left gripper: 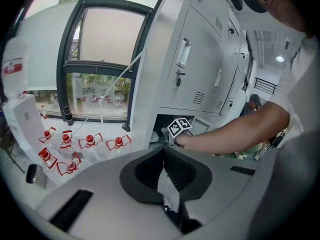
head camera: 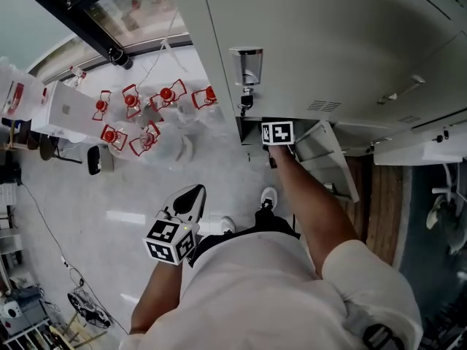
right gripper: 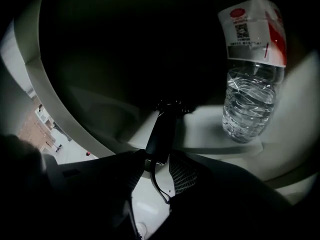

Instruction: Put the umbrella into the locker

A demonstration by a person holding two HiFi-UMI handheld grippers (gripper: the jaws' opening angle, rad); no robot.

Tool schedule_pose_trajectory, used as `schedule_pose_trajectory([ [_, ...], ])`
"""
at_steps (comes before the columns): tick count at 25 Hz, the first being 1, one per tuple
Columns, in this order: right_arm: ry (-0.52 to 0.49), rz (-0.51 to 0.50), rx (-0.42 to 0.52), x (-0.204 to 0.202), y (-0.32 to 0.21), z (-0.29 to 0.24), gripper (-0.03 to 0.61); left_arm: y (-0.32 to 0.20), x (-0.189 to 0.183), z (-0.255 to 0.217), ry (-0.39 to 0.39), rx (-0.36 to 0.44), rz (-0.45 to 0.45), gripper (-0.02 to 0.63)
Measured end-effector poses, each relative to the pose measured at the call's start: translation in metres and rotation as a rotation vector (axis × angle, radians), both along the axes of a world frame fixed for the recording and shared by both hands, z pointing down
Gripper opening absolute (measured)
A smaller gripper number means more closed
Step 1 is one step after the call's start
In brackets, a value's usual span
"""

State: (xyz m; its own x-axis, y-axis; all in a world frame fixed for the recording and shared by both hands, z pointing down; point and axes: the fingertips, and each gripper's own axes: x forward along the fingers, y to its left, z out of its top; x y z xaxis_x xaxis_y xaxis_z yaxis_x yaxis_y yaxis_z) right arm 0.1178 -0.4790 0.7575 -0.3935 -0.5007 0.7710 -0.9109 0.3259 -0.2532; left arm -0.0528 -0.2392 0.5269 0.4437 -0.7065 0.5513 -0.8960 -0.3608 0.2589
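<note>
My right gripper reaches into the dark lower compartment of the grey locker, beside its open door. It is shut on the end of the black umbrella's handle. The rest of the umbrella runs away into the dark and is hard to make out; a thin wrist cord hangs from the handle. In the head view only this gripper's marker cube shows at the compartment's mouth. My left gripper hangs back over the floor, its jaws shut with nothing in them.
A clear water bottle with a red-and-white label stands inside the compartment, right of the umbrella. Several red-capped bottles lie on the pale floor by the window. A white box sits farther left. More closed locker doors stand above.
</note>
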Motion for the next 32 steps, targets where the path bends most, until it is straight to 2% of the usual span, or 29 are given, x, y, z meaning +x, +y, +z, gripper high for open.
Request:
schedule_pose_trajectory([
  [7, -0.013, -0.012, 0.022, -0.005, -0.005, -0.001, 0.184, 0.0, -0.007, -0.001, -0.005, 0.007, -0.011, 0.015],
  [9, -0.034, 0.003, 0.027, -0.004, -0.001, -0.004, 0.209, -0.001, -0.007, -0.002, -0.002, 0.011, -0.001, 0.015],
  [15, -0.006, -0.001, 0.004, 0.007, 0.037, -0.006, 0.23, 0.0, 0.001, -0.004, 0.016, 0.02, 0.063, 0.015],
  [20, 0.023, 0.011, 0.034, 0.021, 0.081, -0.028, 0.232, 0.009, 0.007, -0.014, 0.037, 0.048, 0.137, 0.015],
  [27, -0.04, 0.017, 0.09, 0.011, 0.154, -0.081, 0.23, 0.037, 0.009, -0.028, 0.052, 0.085, 0.232, 0.015],
  [29, -0.093, 0.026, 0.101, 0.002, 0.176, -0.096, 0.219, 0.046, 0.008, -0.033, 0.062, 0.1, 0.256, 0.015],
  [32, -0.201, 0.091, 0.093, -0.003, 0.215, -0.125, 0.182, 0.061, 0.007, -0.04, 0.087, 0.12, 0.284, 0.015],
])
